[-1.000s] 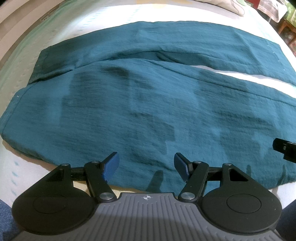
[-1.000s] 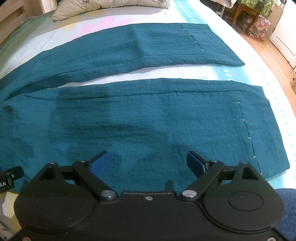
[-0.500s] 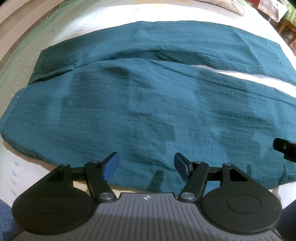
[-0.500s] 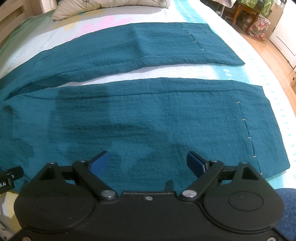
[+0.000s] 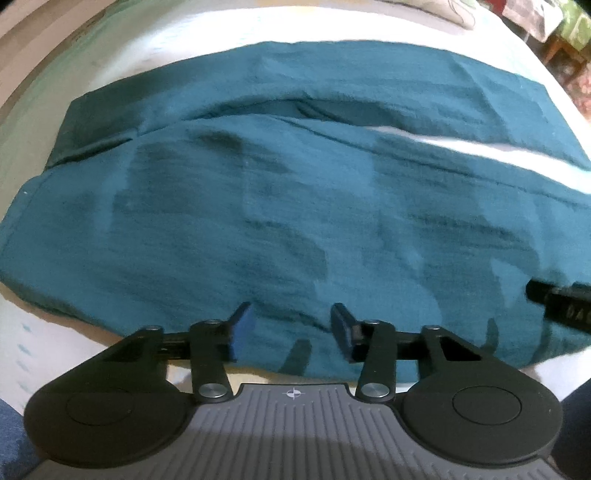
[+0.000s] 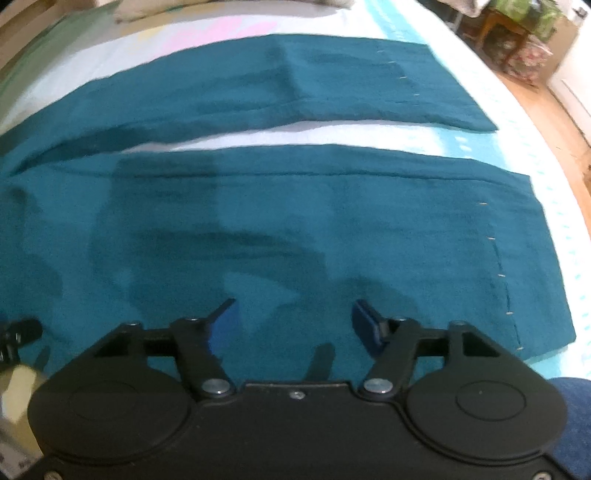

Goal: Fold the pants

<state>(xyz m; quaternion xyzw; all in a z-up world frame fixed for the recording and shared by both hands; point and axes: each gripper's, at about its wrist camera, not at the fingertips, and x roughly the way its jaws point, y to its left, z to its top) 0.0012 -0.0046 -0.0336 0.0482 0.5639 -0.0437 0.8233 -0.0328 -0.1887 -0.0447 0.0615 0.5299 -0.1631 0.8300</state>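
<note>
Left gripper (image 5: pixel 291 328): jaws spread wide, blue pads apart, nothing between them but the near edge of the teal pants (image 5: pixel 280 221) underneath. Gripping nothing; contact with the cloth impossible to judge. Right gripper (image 6: pixel 295 325): jaws likewise wide apart, empty, poised over the near hem edge of the near leg.

Outward from the left jaws: pants flat on the bed (image 5: pixel 44 343), filling the view from 9 o'clock to 3 o'clock. Waist end at 9 to 10 o'clock, near leg running off toward 3 o'clock, far leg along 12 to 2 o'clock. Thin wedge of pale sheet between the two legs at 2 o'clock. Black tip of the other gripper poking in at 3 o'clock, over the near leg. Slight motion blur across the cloth.

Outward from the right jaws: near leg broad across the middle, its cuff at 3 to 4 o'clock with a line of pale stitches. Far leg at 12 o'clock, cuff toward 2 o'clock, similar stitches. Strip of white and aqua sheet between the legs, widening toward 3 o'clock. Legs meeting toward 9 o'clock. Pillow (image 6: pixel 229 3) at 11 to 12 o'clock at the head of the bed. Wooden floor (image 6: pixel 546 110) and a small wooden table (image 6: pixel 506 33) at 1 to 2 o'clock. Blue denim at 4 o'clock, lower corner.
</note>
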